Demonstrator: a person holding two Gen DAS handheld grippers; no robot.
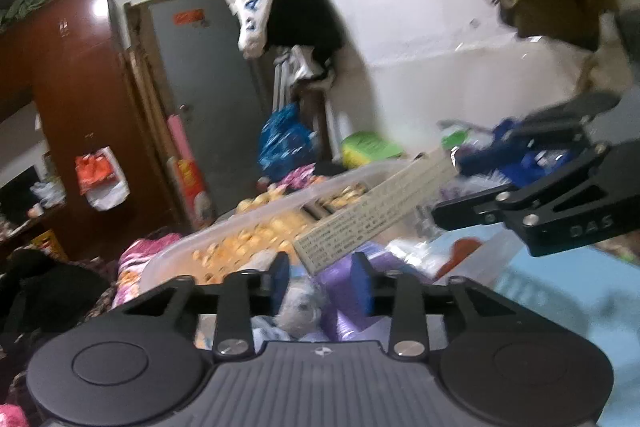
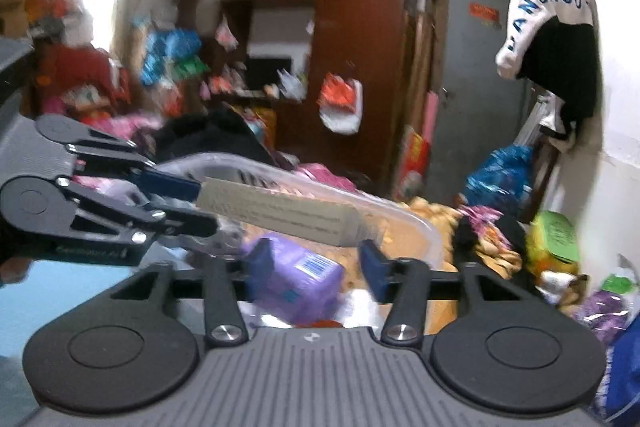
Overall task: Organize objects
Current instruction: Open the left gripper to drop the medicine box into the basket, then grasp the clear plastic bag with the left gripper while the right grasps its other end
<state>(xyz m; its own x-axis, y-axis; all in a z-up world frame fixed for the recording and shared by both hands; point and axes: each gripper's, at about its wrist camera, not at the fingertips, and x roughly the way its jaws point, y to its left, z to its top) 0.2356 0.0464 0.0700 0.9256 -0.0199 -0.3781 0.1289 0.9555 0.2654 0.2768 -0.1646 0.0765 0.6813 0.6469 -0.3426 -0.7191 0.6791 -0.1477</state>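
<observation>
A long flat beige box with fine print (image 1: 372, 211) hangs in the air over a clear plastic bin (image 1: 256, 223). In the left wrist view the other gripper (image 1: 464, 167) comes in from the right and is shut on the box's far end. In the right wrist view that same holding gripper (image 2: 188, 199) comes in from the left, shut on the box (image 2: 276, 213). The gripper whose own fingers (image 1: 322, 281) frame a purple pack (image 1: 348, 311) is open. The gripper seen at the bottom of the right wrist view (image 2: 316, 267) is open over the purple pack (image 2: 296, 279).
The bin rim (image 2: 424, 227) lies on a bed of patterned bedding and clothes. A light blue lid or surface (image 1: 560, 299) lies at right. A brown wardrobe (image 2: 352, 39), grey door (image 2: 472, 87), hanging white garment (image 2: 536, 15) and green pack (image 2: 556, 235) stand behind.
</observation>
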